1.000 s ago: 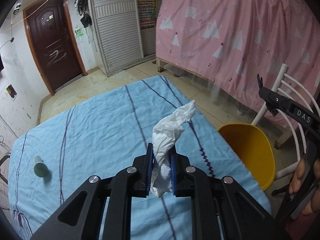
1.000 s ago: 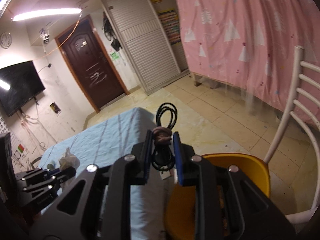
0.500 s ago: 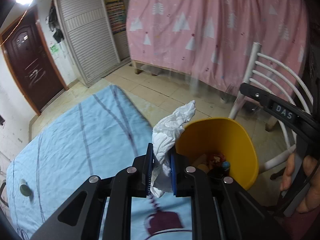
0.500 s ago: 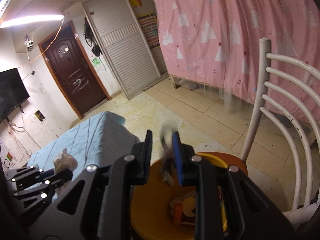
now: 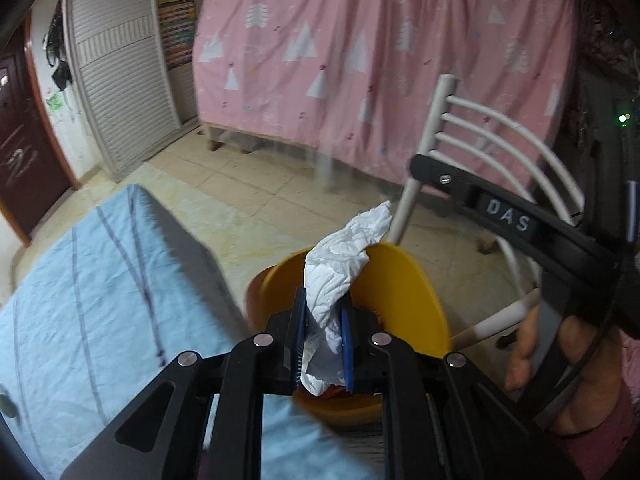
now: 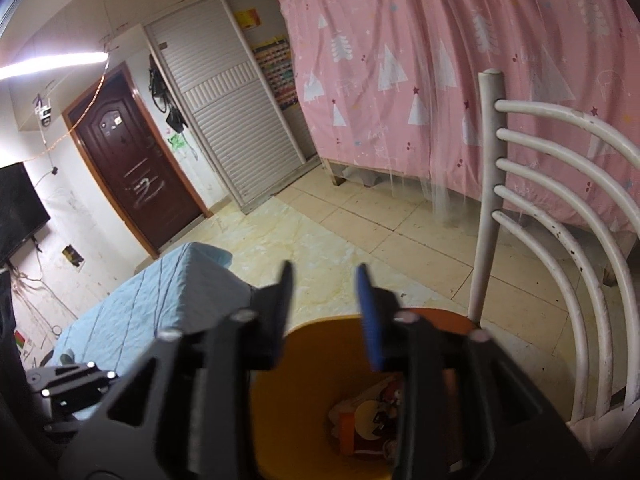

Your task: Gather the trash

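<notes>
Left claw (image 5: 323, 320) clamped on crumpled white tissue (image 5: 340, 256), held above yellow bin (image 5: 404, 304) beside blue-clothed worktop (image 5: 100, 280). Right claw (image 6: 326, 308) spread wide, holding nothing, over the same bin (image 6: 304, 380) containing wrappers (image 6: 368, 420).

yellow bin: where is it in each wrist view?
Left wrist: yellow bin sits low centre, just beyond the left gripper, which is clamped on a crumpled tissue.
Right wrist: the bin fills the bottom centre, below the open right gripper, with trash inside.
Shared landmark: white chair right of the bin.
</notes>
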Demonstrator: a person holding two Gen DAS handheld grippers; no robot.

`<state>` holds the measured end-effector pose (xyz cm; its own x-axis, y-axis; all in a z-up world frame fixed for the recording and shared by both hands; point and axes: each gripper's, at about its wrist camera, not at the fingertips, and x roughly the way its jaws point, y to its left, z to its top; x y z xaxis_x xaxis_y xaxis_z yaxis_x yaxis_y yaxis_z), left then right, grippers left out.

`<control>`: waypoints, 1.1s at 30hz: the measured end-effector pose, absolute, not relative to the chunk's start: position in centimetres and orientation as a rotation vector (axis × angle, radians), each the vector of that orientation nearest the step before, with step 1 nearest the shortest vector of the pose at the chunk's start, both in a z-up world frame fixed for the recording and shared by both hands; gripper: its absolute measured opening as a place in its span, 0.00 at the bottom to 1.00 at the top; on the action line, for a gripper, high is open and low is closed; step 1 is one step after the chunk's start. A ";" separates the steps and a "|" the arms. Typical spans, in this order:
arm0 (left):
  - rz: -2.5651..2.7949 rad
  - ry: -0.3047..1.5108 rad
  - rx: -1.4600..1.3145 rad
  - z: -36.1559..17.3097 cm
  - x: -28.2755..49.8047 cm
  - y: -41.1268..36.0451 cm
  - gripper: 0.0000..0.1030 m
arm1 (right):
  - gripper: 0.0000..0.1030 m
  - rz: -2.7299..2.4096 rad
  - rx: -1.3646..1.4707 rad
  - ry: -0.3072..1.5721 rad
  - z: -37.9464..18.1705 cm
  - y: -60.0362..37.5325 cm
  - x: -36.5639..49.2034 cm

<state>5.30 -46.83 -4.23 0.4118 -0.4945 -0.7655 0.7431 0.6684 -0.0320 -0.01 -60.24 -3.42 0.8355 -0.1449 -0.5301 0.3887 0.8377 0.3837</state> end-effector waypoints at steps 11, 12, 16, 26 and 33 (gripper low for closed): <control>-0.887 0.847 0.276 -5.2 5.3 -47.9 0.41 | 0.40 -0.307 0.503 0.494 -3.3 -60.5 -0.2; -0.885 0.844 0.277 -5.3 5.4 -47.9 0.48 | 0.40 -0.307 0.503 0.494 -3.3 -60.5 -0.2; -0.877 0.835 0.287 -5.3 5.2 -47.7 0.52 | 0.40 -0.306 0.504 0.493 -3.3 -60.5 -0.2; -0.864 0.815 0.269 -4.6 5.4 -46.2 0.52 | 0.43 -0.292 0.484 0.494 -3.0 -59.4 0.2; -0.847 0.796 0.235 -3.5 5.5 -44.0 0.52 | 0.57 -0.269 0.463 0.476 -1.9 -57.9 0.6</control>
<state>5.50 -44.00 -3.45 0.4004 -0.5791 -0.7102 0.7449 0.6570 -0.1157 0.57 -57.89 -1.90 0.8567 -0.1406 -0.4963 0.3518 0.8629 0.3629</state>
